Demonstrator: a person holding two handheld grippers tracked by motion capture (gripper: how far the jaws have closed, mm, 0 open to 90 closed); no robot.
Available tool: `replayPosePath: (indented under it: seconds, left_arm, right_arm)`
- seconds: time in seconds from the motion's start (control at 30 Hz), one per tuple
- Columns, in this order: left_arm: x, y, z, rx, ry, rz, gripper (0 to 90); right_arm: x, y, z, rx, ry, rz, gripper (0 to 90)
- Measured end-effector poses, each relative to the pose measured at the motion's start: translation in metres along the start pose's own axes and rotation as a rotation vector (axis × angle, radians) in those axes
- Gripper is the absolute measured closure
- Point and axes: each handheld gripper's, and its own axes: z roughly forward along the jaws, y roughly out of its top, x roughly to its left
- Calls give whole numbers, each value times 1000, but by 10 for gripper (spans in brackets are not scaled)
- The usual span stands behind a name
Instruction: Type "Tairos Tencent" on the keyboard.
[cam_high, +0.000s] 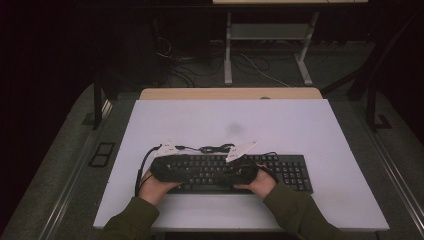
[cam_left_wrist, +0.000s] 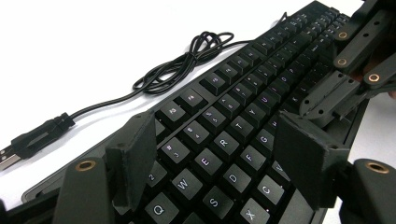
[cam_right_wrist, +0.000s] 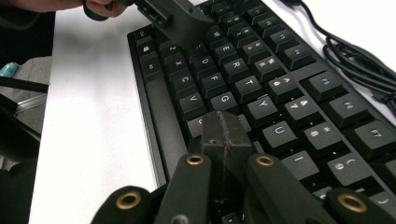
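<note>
A black keyboard (cam_high: 295, 172) lies on the white table (cam_high: 225, 120) near its front edge. My left gripper (cam_left_wrist: 217, 161) hovers just above the letter keys at the keyboard's (cam_left_wrist: 243, 88) left half. It is open, with only keys under the gap between its pads. My right gripper (cam_right_wrist: 224, 135) is shut with nothing in it, its tips resting on or just above the keys near the middle of the keyboard (cam_right_wrist: 261, 70). In the high view the left gripper (cam_high: 190, 172) and right gripper (cam_high: 225, 172) point toward each other.
The keyboard's black cable (cam_high: 215, 148) lies bundled behind it, ending in a USB plug (cam_left_wrist: 37, 137) on the table. Bare white tabletop stretches behind and to both sides. A second desk frame (cam_high: 267, 45) stands on the floor beyond the table.
</note>
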Motion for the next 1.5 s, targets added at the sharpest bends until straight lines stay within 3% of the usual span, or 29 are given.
replayPosePath:
  seconds: [0.13, 0.43, 0.73, 0.93, 1.13, 1.5]
  left_arm:
    - [-1, 0, 0, -4, 0, 1, 293]
    - [-1, 0, -1, -3, 0, 3, 293]
    - [-2, 1, -2, -9, -3, 4, 299]
    - [-3, 3, -5, -18, -1, -1, 311]
    - [-7, 2, -10, -17, -7, -2, 336]
    - [-14, -6, -19, -15, -24, -6, 487]
  right_arm:
    - [2, -1, 3, 27, -19, -9, 894]
    - [2, -1, 3, 27, -15, -7, 893]
    - [-4, 1, -7, -36, -13, 6, 891]
    - [-10, 1, -16, -91, 1, 35, 778]
    - [-17, 1, -22, -143, -13, 59, 591]
    - [-26, 0, -26, -191, -60, 95, 308]
